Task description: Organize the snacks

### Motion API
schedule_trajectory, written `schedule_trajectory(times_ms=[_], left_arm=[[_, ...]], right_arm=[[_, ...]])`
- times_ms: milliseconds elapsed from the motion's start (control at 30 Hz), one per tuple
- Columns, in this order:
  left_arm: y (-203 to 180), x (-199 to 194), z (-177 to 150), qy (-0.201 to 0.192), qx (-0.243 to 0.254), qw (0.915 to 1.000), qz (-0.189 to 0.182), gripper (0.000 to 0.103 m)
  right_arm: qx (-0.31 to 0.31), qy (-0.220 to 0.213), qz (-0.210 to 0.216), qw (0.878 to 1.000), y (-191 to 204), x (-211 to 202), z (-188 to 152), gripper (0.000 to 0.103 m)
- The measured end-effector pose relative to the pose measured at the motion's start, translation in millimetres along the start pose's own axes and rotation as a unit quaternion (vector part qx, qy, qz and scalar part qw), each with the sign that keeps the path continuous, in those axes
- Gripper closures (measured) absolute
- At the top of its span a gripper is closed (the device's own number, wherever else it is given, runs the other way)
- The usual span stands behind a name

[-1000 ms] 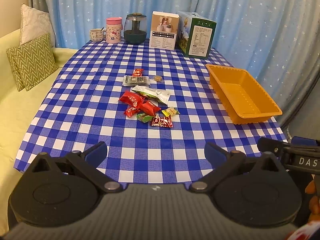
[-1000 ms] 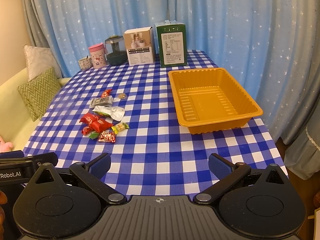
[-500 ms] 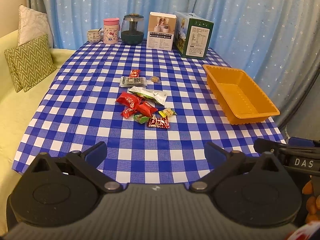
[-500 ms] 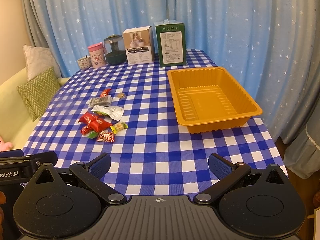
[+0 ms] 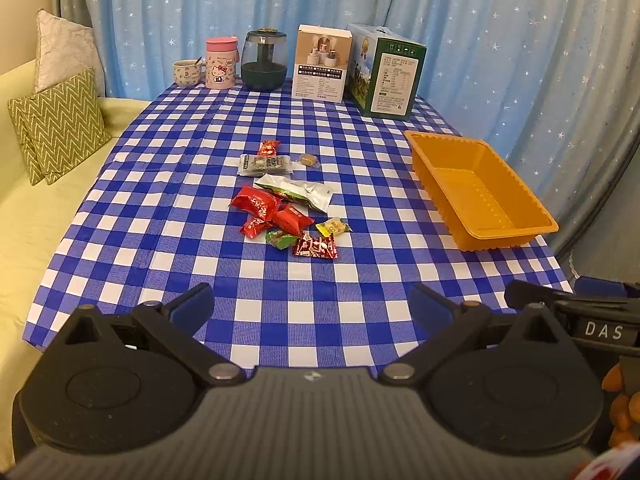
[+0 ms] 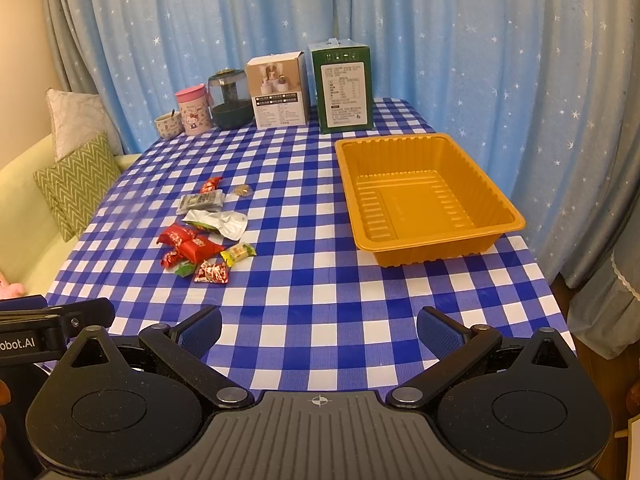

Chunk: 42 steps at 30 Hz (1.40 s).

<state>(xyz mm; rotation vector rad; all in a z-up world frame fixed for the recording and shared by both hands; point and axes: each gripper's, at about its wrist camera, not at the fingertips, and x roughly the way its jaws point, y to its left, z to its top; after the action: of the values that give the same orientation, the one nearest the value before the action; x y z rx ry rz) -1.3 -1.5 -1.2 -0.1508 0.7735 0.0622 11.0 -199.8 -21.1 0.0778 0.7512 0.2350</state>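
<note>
Snacks (image 5: 288,204) lie clustered mid-table, well ahead of the left gripper (image 5: 310,308) and right gripper (image 6: 320,330); both hover at the near edge of the checked tablecloth (image 6: 320,292), jaws spread wide and holding nothing. Right of the snacks, apart from them, sits the orange tray (image 6: 496,236); behind the tray stands a green box (image 6: 346,88).

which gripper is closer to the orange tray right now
Right. The right gripper hovers open at the table's near edge with the orange tray ahead, slightly right. The left gripper, also open, sits further left, facing the snack pile.
</note>
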Motion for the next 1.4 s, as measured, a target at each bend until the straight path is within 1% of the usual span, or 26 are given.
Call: schedule_trajectory(times_ms=[1100, 1400], left_arm=[[-0.6, 1.5, -1.4, 0.000, -0.003, 0.9999, -0.013, 0.000], [14.4, 8.0, 1.5, 0.003, -0.013, 0.9998, -0.015, 0.000]], right_arm=[[0.005, 0.002, -0.002, 1.000, -2.5, 0.0, -3.2, 0.000], [0.011, -0.005, 0.001, 1.000, 2.3, 5.6, -2.9, 0.000]])
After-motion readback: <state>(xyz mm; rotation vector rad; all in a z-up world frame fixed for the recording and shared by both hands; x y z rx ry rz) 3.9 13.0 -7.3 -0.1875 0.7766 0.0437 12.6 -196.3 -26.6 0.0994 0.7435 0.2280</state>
